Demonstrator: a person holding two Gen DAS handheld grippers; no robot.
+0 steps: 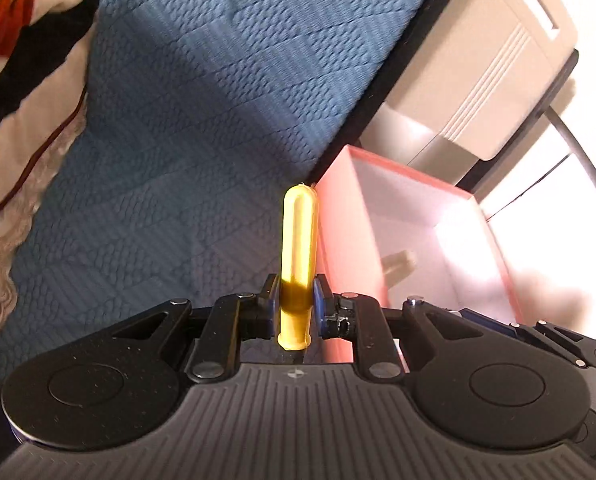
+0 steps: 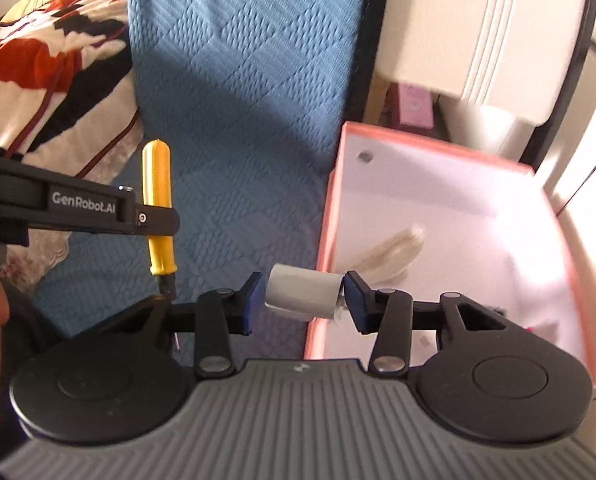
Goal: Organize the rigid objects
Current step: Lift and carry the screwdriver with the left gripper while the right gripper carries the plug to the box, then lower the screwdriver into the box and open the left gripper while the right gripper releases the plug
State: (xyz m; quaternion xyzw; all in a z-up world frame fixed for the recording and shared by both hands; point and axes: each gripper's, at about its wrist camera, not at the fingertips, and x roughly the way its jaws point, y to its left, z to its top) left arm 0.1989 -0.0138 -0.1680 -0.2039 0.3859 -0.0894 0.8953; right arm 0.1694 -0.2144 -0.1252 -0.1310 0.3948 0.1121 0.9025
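My left gripper (image 1: 296, 298) is shut on a yellow screwdriver handle (image 1: 298, 236), held upright above the blue quilt, just left of the pink box (image 1: 338, 216). The same screwdriver (image 2: 157, 184) and left gripper (image 2: 153, 220) show at the left of the right wrist view. My right gripper (image 2: 304, 294) holds a grey cylinder (image 2: 304, 290) sideways between its blue pads, over the left rim of the pink box (image 2: 330, 200). A pale blurred object (image 2: 394, 250) lies inside the box.
A blue quilted cover (image 2: 237, 80) spreads over the bed. A patterned red, black and white blanket (image 2: 49, 80) lies at the left. A beige cabinet or appliance (image 2: 478, 28) stands behind the box. A small pink item (image 2: 414, 106) sits under it.
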